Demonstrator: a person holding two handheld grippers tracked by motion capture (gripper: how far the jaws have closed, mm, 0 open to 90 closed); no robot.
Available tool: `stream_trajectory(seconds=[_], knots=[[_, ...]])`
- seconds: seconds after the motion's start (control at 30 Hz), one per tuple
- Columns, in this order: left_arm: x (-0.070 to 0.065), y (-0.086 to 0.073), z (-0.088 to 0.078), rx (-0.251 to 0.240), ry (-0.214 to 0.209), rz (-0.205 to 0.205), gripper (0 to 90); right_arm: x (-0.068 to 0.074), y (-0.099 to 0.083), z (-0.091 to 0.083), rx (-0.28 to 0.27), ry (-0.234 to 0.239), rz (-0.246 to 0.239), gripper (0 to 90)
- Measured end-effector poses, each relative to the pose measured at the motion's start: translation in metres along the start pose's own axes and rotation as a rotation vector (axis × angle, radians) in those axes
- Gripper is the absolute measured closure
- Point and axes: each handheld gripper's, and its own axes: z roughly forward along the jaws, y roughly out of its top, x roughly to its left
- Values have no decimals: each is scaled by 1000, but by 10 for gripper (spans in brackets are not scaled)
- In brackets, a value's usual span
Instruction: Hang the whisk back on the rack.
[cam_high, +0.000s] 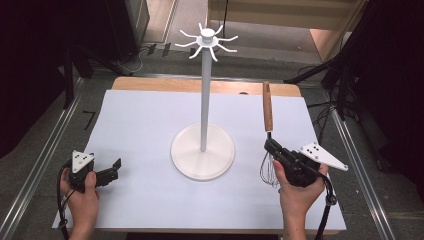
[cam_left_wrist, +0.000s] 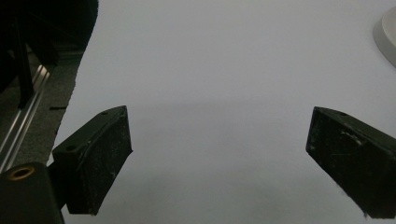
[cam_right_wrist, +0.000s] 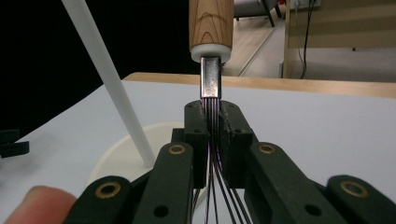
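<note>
- Right gripper view: right claw (cam_right_wrist: 212, 135) clamps the whisk (cam_right_wrist: 211, 79) at its wire neck — handle upward, likely for hanging on the hook stand (cam_high: 203, 95).
- Left claw (cam_high: 111, 172) gapes empty, low over the bench (cam_high: 145, 120).

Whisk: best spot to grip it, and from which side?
Grip the whisk at the narrow wire neck just below the wooden handle, coming from the person's side along its length. The wires bunch flat there, and the right gripper is shut on exactly that spot, handle pointing away.
</note>
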Motion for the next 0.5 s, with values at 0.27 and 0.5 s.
stream_trajectory(seconds=[0.27,0.5], knots=[[0,0,0,2,-4,0,72,11,8,-4,-53,-1,-32,848],[1,0,0,3,-5,-4,71,26,22,-7,-111,8,-75,849]])
